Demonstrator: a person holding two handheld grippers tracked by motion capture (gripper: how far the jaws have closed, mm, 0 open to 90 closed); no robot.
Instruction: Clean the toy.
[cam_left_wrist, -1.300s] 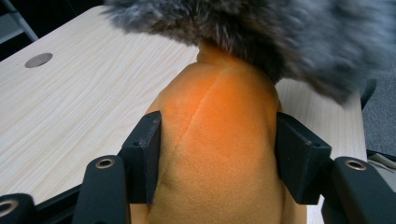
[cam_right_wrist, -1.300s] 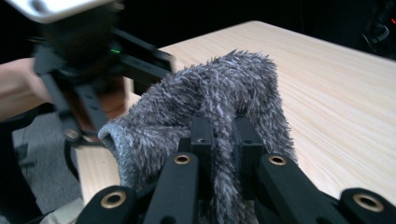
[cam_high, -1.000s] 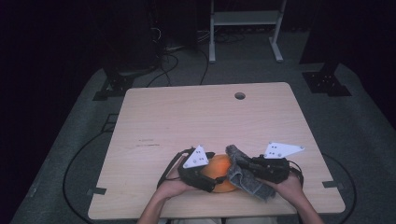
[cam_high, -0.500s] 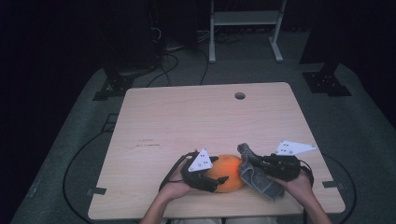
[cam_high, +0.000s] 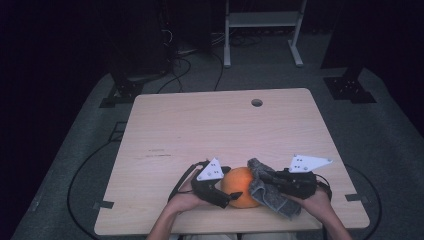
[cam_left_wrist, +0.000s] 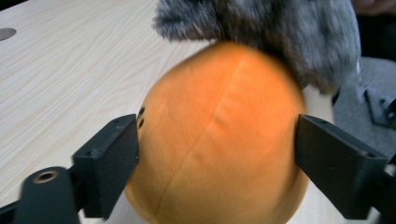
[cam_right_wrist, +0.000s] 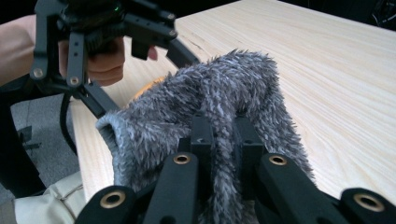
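An orange plush ball (cam_high: 240, 187) sits on the wooden table (cam_high: 210, 125) near its front edge. My left gripper (cam_high: 231, 186) reaches it from the left. In the left gripper view the jaws (cam_left_wrist: 217, 140) flank the ball (cam_left_wrist: 219, 135), pads at its sides without squeezing; they have just been opening. My right gripper (cam_high: 272, 181) is shut on a grey fuzzy cloth (cam_high: 265, 190) that lies against the ball's right side. In the right gripper view the cloth (cam_right_wrist: 210, 102) bunches up between the closed jaws (cam_right_wrist: 223, 135), and a sliver of the ball (cam_right_wrist: 149, 86) peeks out behind it.
A round cable hole (cam_high: 257, 102) is near the table's far edge. Cables trail off the front left of the table onto the grey floor. A white frame stand (cam_high: 260, 30) and dark equipment stand beyond the table.
The right gripper and the cloth have slid a little to the right along the ball since a second ago. The ball and left gripper stay at about the same spot.
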